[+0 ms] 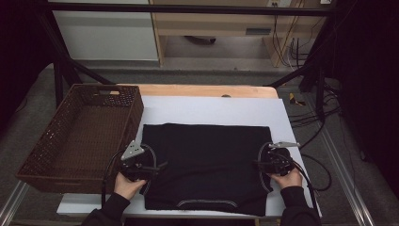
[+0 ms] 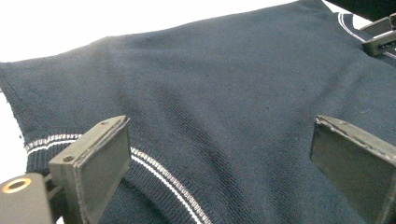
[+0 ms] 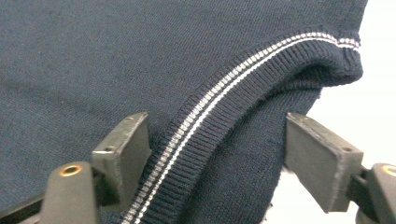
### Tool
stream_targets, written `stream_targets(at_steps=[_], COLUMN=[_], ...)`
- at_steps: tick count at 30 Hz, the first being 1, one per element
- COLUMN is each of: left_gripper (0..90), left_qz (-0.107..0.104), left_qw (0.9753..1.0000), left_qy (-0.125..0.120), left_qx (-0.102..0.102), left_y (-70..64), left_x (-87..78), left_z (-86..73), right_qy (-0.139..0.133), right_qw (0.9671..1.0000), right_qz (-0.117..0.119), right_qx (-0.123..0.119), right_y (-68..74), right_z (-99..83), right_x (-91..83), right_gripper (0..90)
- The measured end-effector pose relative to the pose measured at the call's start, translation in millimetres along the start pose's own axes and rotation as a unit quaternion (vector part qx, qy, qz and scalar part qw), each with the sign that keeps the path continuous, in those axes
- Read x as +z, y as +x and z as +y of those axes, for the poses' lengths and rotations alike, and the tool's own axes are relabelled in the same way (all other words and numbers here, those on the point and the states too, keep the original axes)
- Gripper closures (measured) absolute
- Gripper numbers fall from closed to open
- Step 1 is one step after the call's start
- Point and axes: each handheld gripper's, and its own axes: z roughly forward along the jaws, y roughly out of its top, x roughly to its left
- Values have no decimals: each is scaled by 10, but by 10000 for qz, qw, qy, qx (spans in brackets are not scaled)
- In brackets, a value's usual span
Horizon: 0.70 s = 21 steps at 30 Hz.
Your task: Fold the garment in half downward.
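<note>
Dark navy knitted sweater (image 1: pixel 207 165) with white-striped ribbed trim, flat between spread jaws of left gripper (image 2: pixel 224 163), trim between spread jaws of right gripper (image 3: pixel 217 158).

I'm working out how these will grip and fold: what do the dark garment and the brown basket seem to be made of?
The garment looks like soft, matte navy knit, perhaps cotton or wool: fine knit rows show, with a ribbed band carrying two pale stripes. The basket looks like woven brown wicker or rattan, possibly plastic imitation: its walls show an open lattice weave.
</note>
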Motion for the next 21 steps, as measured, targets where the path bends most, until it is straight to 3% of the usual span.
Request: stream_targets(at_steps=[9, 15, 21], left_gripper=[45, 45, 45], left_qz=[10, 17, 26], left_qw=[10000, 10000, 10000], left_qy=[38, 50, 30], left_qx=[27, 39, 36], left_y=[-5, -7, -4], left_x=[10, 16, 7], left_z=[-2, -3, 2], right_qy=[25, 92, 181], right_qw=[9998, 9974, 9977], right_qz=[185, 645, 548], right_qx=[110, 299, 361], right_y=[1, -6, 23], right_z=[11, 22, 59], right_x=[-34, -29, -42], right_gripper=[494, 750, 793])
